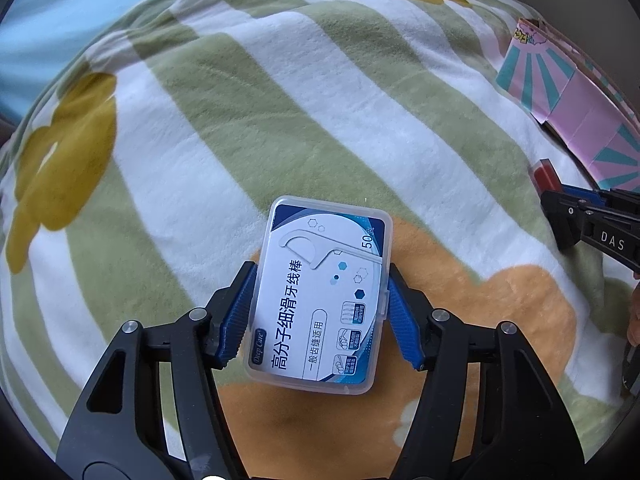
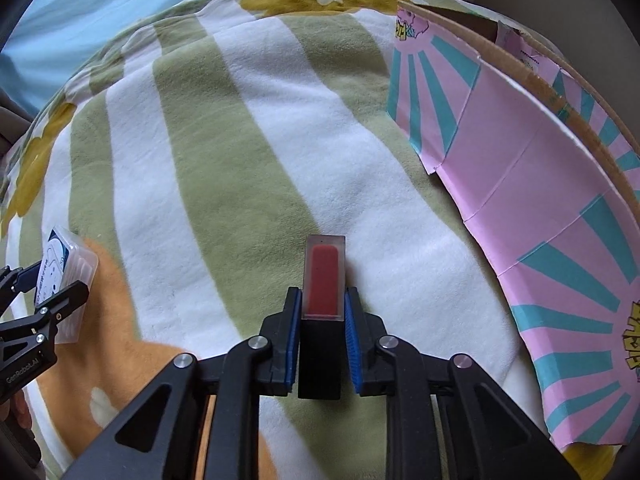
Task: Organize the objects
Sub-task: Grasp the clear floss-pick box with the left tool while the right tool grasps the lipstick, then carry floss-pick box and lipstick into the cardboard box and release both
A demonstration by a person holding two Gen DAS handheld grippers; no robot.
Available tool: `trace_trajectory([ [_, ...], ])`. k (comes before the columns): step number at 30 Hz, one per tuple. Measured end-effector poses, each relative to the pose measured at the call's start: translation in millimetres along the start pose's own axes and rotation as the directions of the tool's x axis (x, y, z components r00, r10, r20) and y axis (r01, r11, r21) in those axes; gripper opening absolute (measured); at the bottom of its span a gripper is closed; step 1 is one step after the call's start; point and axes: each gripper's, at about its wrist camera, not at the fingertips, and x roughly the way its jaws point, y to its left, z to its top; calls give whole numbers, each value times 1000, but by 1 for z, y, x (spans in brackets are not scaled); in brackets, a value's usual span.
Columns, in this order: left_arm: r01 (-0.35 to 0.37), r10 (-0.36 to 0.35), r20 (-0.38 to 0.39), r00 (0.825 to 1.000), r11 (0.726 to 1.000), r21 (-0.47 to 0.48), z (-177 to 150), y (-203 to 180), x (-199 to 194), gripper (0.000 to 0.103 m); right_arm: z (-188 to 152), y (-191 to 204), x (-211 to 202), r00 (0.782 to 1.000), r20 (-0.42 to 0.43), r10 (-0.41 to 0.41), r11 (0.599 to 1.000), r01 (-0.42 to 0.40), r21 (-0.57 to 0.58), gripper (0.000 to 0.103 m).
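My left gripper (image 1: 322, 280) is shut on a clear plastic dental floss pick box (image 1: 320, 296) with a blue and white label, held between its blue pads over the blanket. The box and left gripper also show at the left edge of the right wrist view (image 2: 66, 280). My right gripper (image 2: 322, 300) is shut on a lipstick (image 2: 323, 304) with a black base and a clear cap over a red stick. The lipstick (image 1: 545, 175) and right gripper (image 1: 576, 216) appear at the right in the left wrist view.
A green and white striped blanket (image 2: 224, 160) with yellow and orange flower shapes covers the surface. An open pink and teal cardboard box (image 2: 540, 200) lies at the right, also in the left wrist view (image 1: 560, 80). A light blue sheet (image 1: 60, 20) lies beyond the blanket.
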Motion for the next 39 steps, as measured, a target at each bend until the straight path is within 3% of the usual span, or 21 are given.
trace_trajectory([
  [10, -9, 11, 29, 1000, 998, -66, 5, -5, -44, 59, 19, 1, -41, 998, 34, 48, 997, -46, -59, 19],
  [20, -71, 88, 65, 994, 972, -226, 10, -14, -137, 59, 46, 18, -112, 988, 55, 146, 963, -130, -235, 19],
  [25, -107, 142, 81, 986, 936, -335, 4, -24, -190, 59, 46, 18, -163, 974, 77, 212, 928, -176, -329, 19],
  [35, -193, 274, 82, 958, 830, -524, -27, -67, -285, 59, 27, 9, -246, 939, 63, 338, 829, -266, -492, 19],
  [39, -166, 262, 92, 961, 807, -566, -42, -85, -302, 59, 15, 4, -265, 927, 52, 372, 804, -294, -517, 19],
])
